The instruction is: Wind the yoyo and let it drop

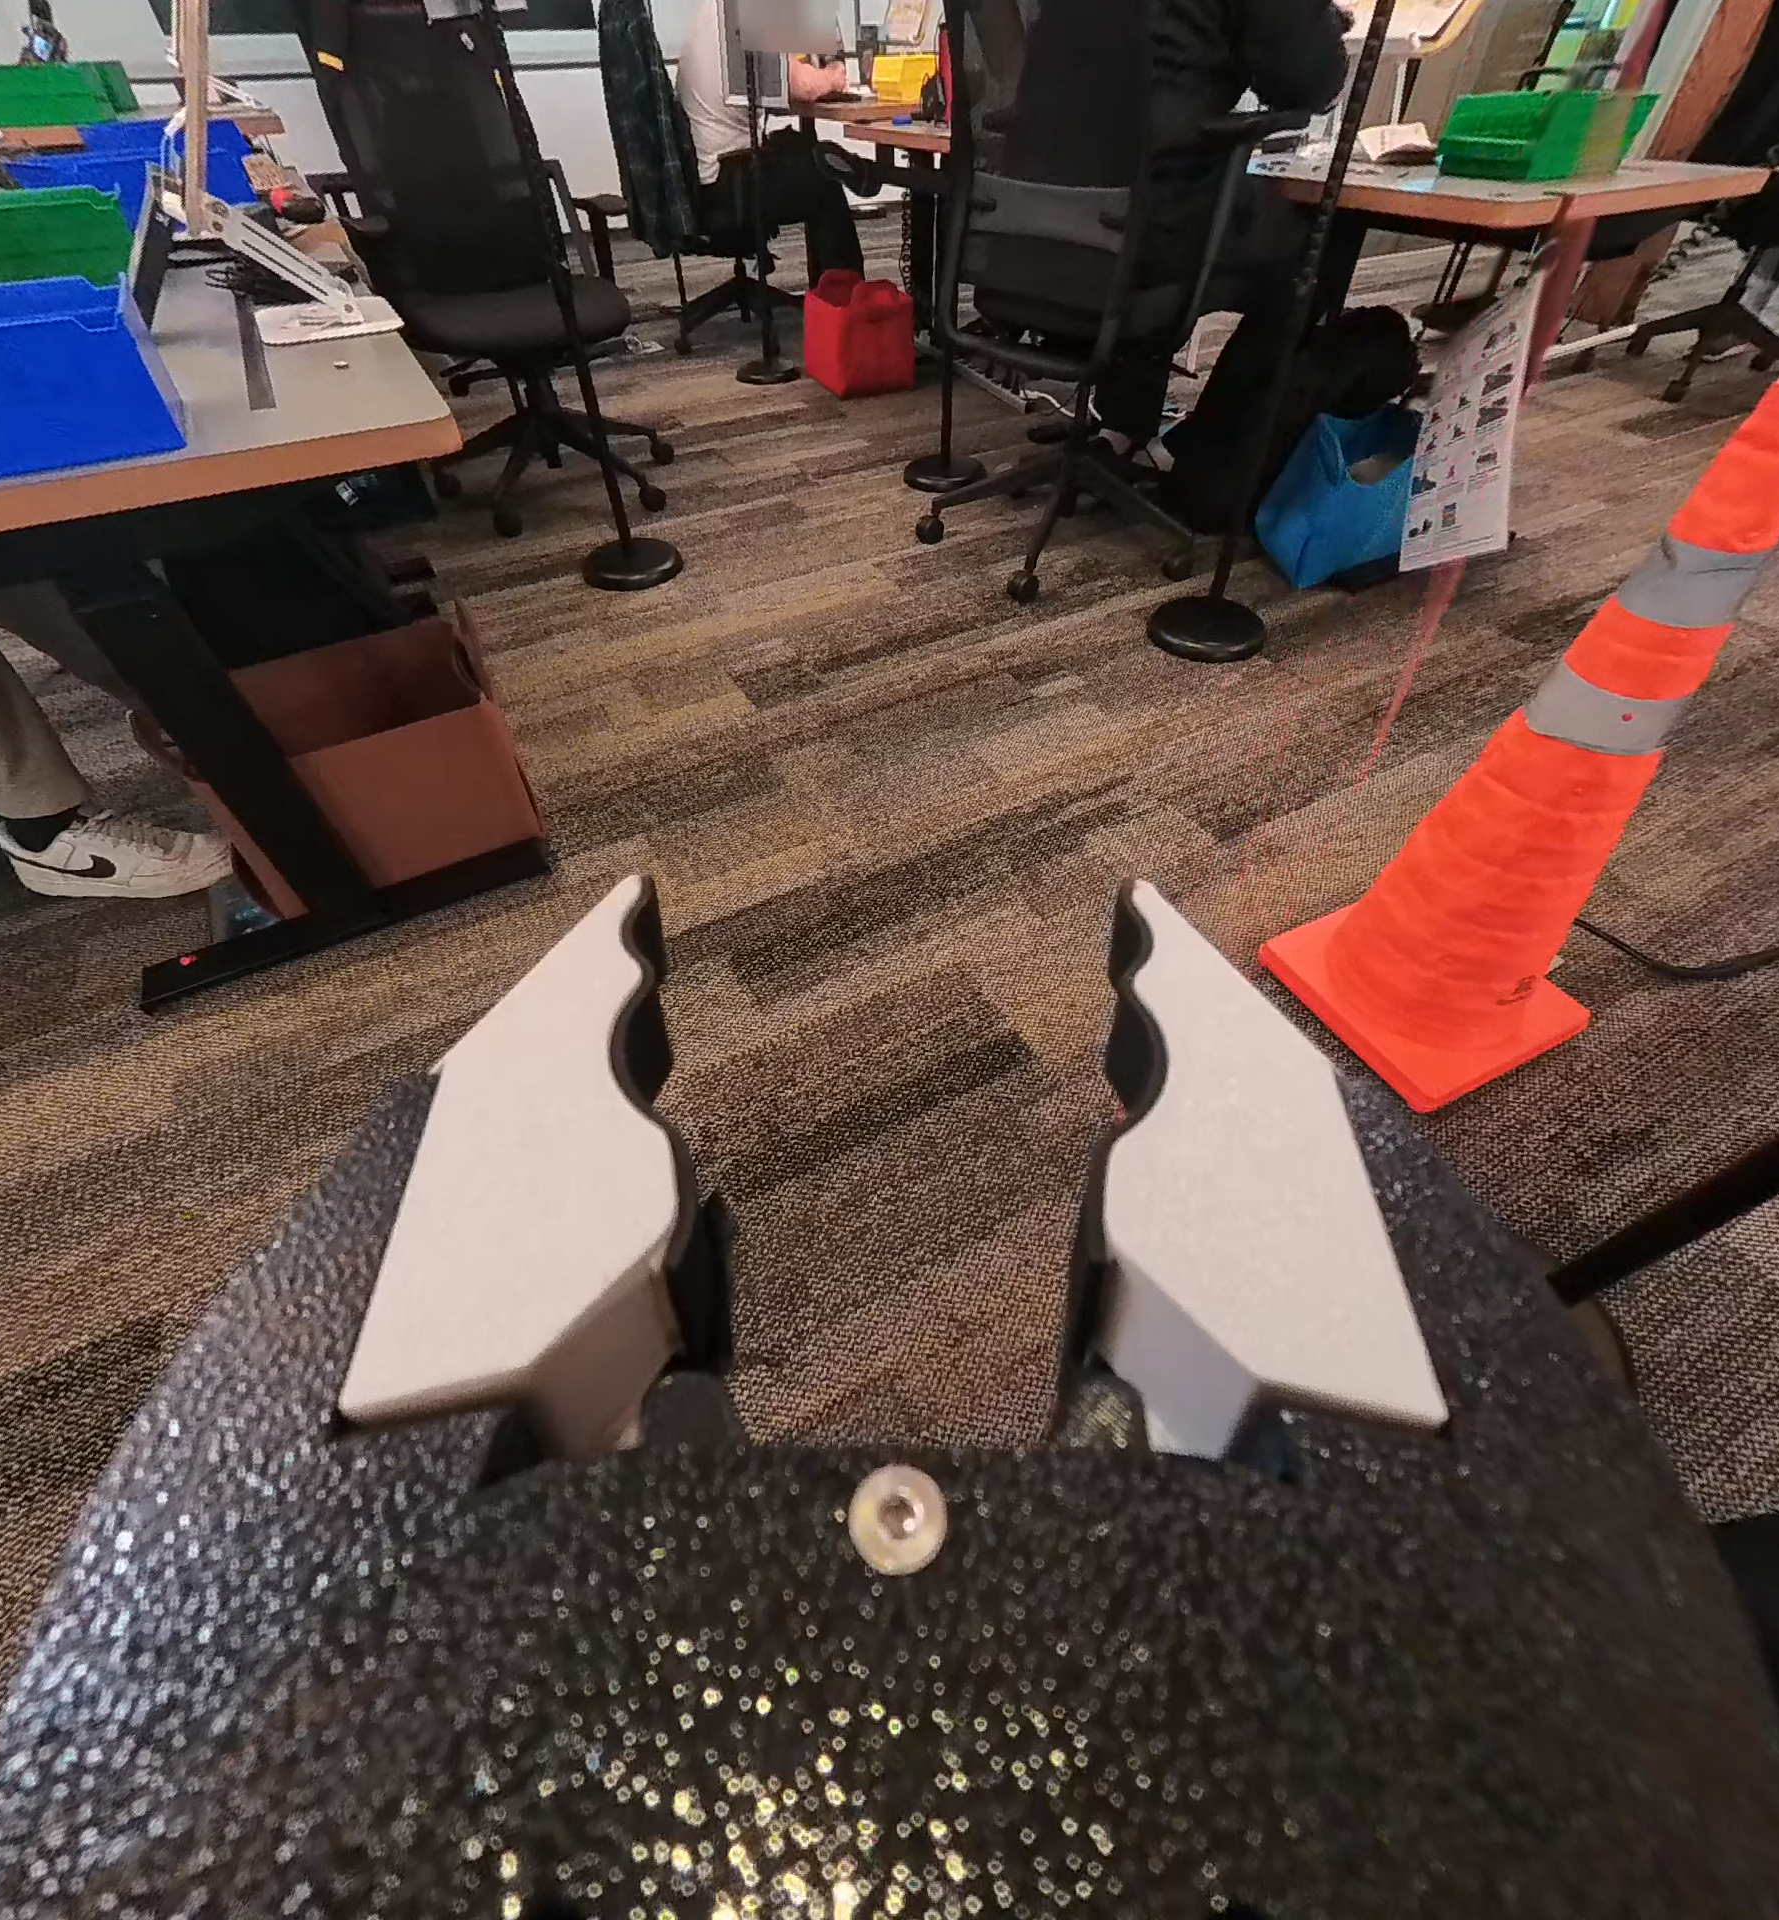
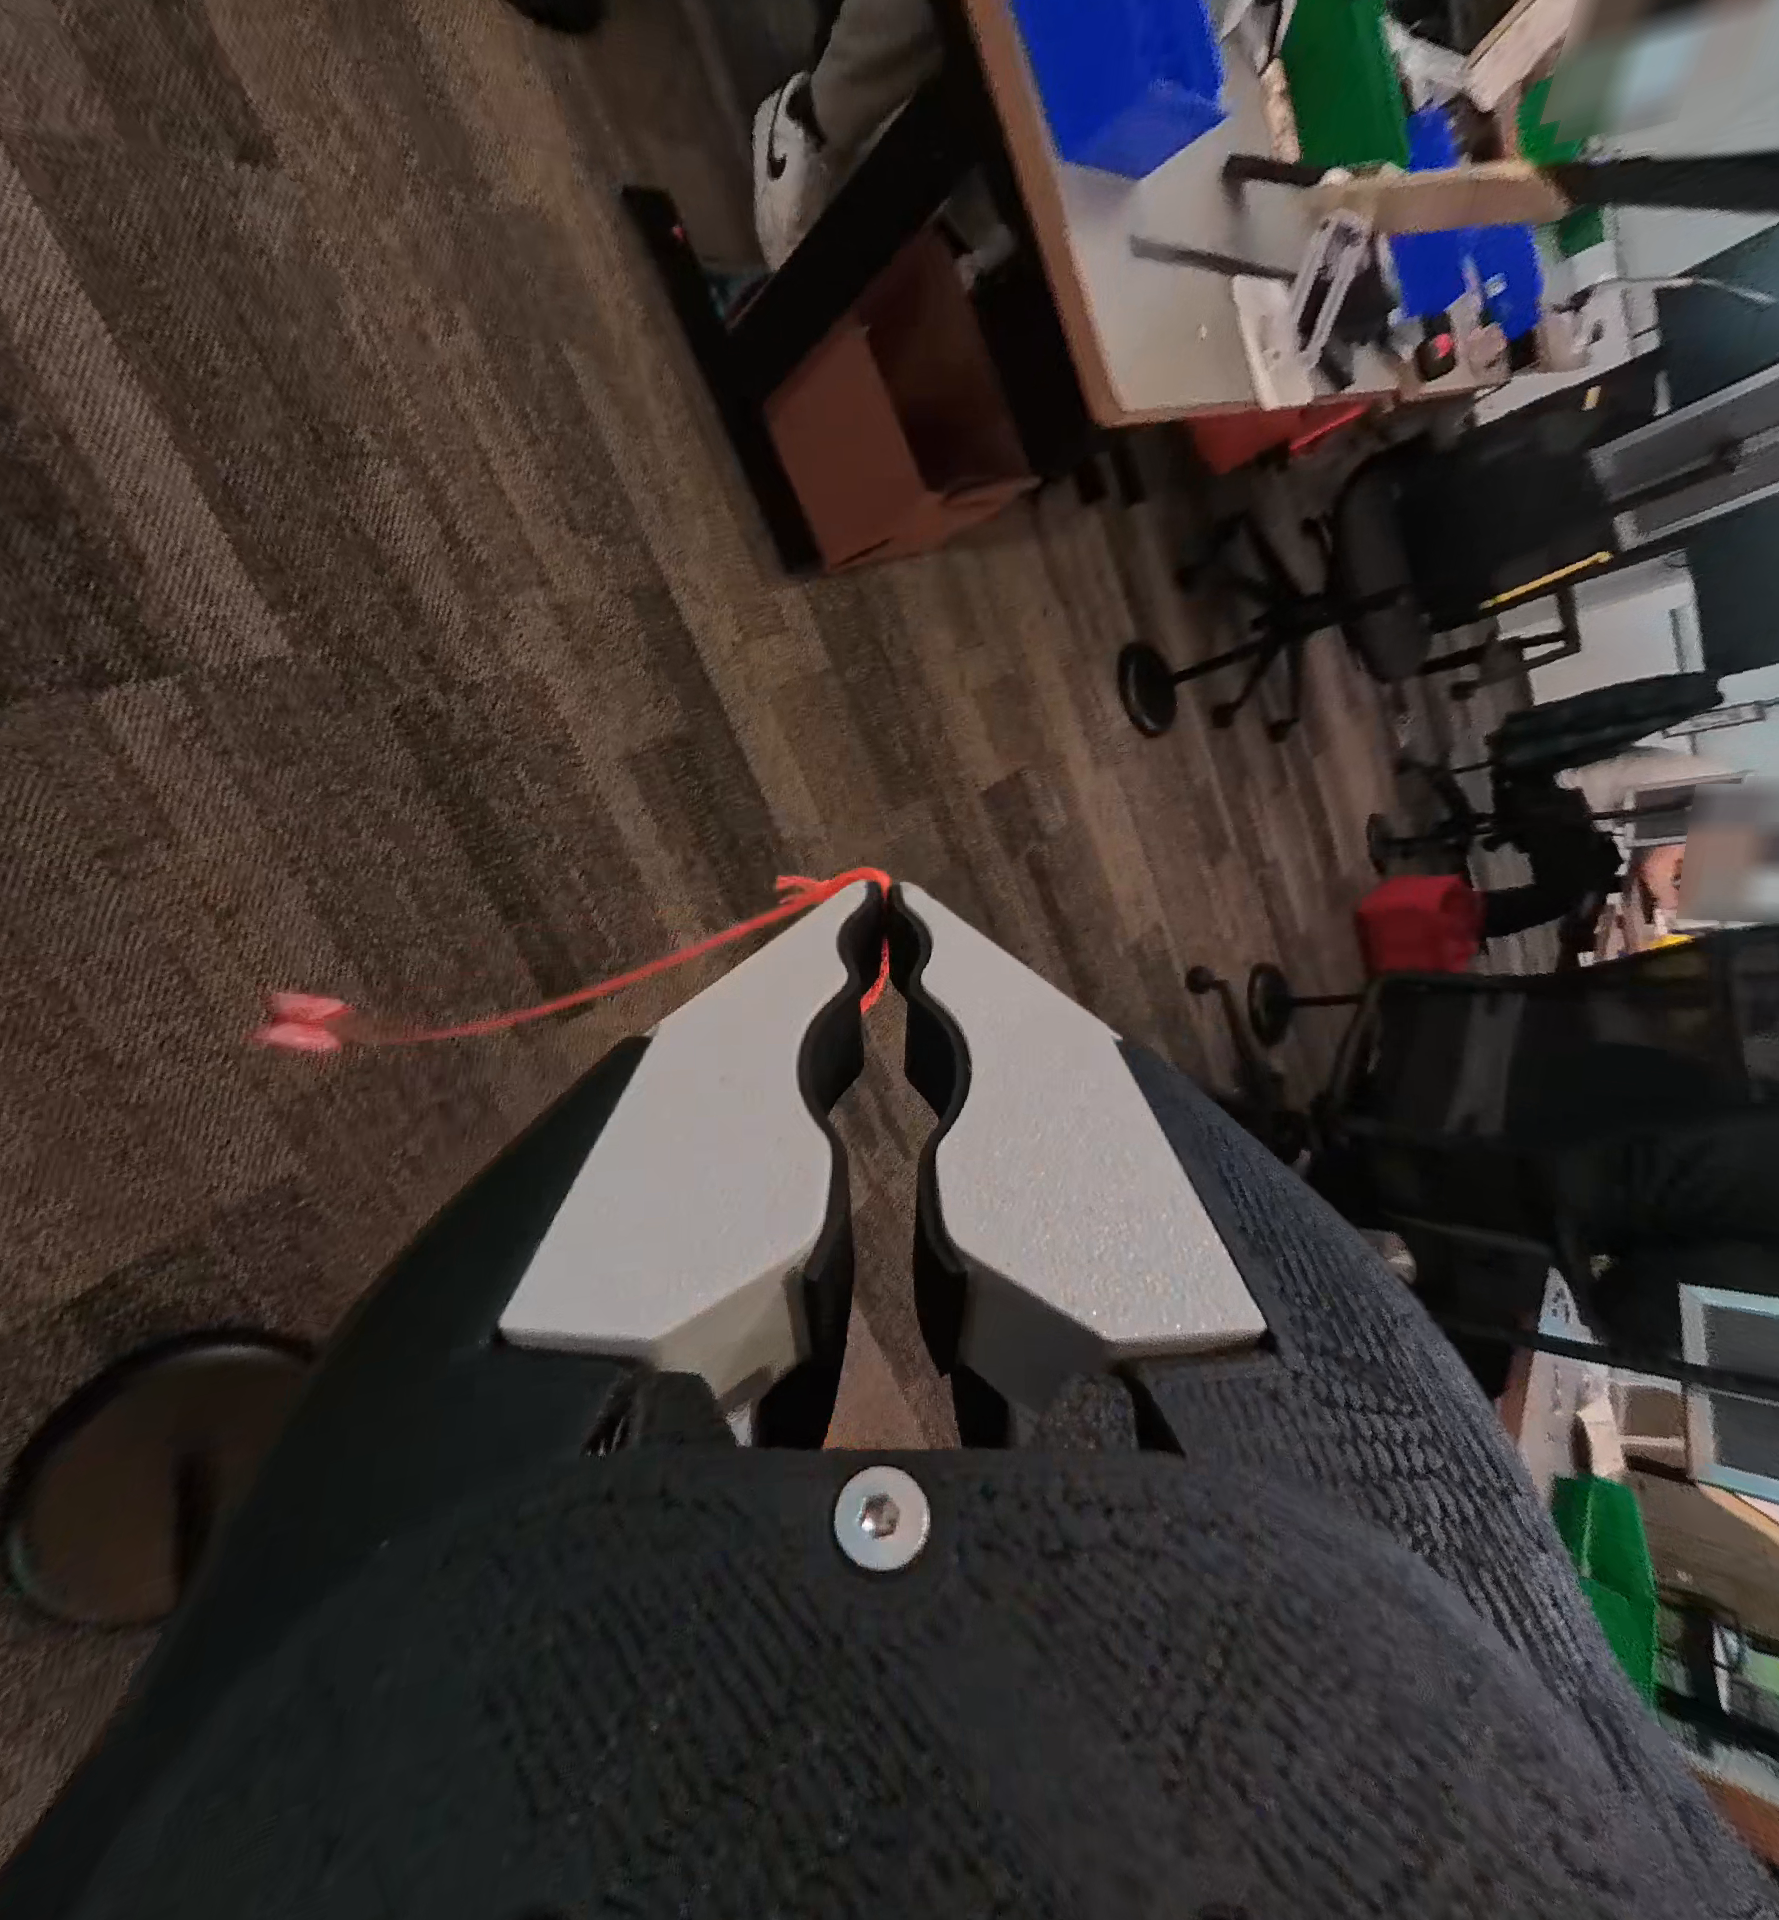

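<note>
In the right wrist view my right gripper (image 2: 883,891) is shut on the end of a red yoyo string (image 2: 594,1000). The string runs out to the left from the fingertips to a small pink yoyo (image 2: 301,1021), which hangs blurred in the air over the carpet. This view is rolled on its side. In the left wrist view my left gripper (image 1: 885,896) is open and empty above the carpet. A faint blurred red string (image 1: 1404,686) crosses the air to its upper right, beside the cone. The yoyo itself does not show in that view.
An orange traffic cone (image 1: 1550,790) stands on the carpet at right. A desk (image 1: 272,436) with blue and green bins is at left, a brown box (image 1: 397,748) under it. Office chairs, black pole stands (image 1: 1207,623) and seated people fill the back. A round black base (image 2: 137,1486) lies near me. My hands' fingertips stand some 30 centimeters from each other.
</note>
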### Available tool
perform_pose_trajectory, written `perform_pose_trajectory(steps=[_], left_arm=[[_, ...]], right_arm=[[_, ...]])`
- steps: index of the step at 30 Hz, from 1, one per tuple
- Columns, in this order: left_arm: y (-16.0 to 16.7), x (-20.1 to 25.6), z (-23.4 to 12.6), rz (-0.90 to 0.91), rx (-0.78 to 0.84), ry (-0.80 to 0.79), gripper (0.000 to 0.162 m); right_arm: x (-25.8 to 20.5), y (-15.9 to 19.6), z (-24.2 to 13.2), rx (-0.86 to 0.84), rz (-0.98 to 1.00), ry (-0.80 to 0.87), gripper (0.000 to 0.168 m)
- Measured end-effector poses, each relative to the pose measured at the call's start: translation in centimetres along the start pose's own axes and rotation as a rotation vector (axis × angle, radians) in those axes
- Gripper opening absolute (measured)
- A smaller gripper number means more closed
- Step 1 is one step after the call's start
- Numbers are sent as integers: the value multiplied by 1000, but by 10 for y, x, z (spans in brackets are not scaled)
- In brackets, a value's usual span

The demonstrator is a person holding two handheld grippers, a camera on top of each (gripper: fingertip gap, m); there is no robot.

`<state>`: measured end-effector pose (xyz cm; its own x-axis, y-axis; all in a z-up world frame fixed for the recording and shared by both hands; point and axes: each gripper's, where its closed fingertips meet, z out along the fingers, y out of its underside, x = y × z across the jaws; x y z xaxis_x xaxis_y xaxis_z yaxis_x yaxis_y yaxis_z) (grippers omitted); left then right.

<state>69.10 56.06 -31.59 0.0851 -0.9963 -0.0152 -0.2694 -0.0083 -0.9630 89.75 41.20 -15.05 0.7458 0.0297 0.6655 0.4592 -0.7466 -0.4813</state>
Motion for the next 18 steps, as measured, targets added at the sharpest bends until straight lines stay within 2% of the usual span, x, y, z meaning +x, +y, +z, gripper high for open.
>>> perform_pose_trajectory(steps=[5, 9, 11, 13, 15, 16, 18], left_arm=[[-2, -1, 0, -2, 9, -4, 85], [-2, -1, -2, 2, 12, 0, 85], [-2, 0, -2, 3, 12, 4, 85], [-3, 1, -3, -5, 20, 12, 87], [-8, 4, -5, -18, 40, 29, 89], [-14, 5, -4, -39, 54, 42, 93], [-36, 19, 1, -171, 124, 103, 113]], right_arm=[[61, -50, -31, 65, -44, 15, 0], [112, -99, -71, 69, -207, -6, 0], [184, -145, -119, 146, -260, 219, 0], [249, -195, -191, 308, -169, 382, 0], [279, -227, -246, 418, -131, 441, 0], [284, -236, -262, 436, -154, 467, 0], [281, -247, -273, 441, -207, 482, 0]])
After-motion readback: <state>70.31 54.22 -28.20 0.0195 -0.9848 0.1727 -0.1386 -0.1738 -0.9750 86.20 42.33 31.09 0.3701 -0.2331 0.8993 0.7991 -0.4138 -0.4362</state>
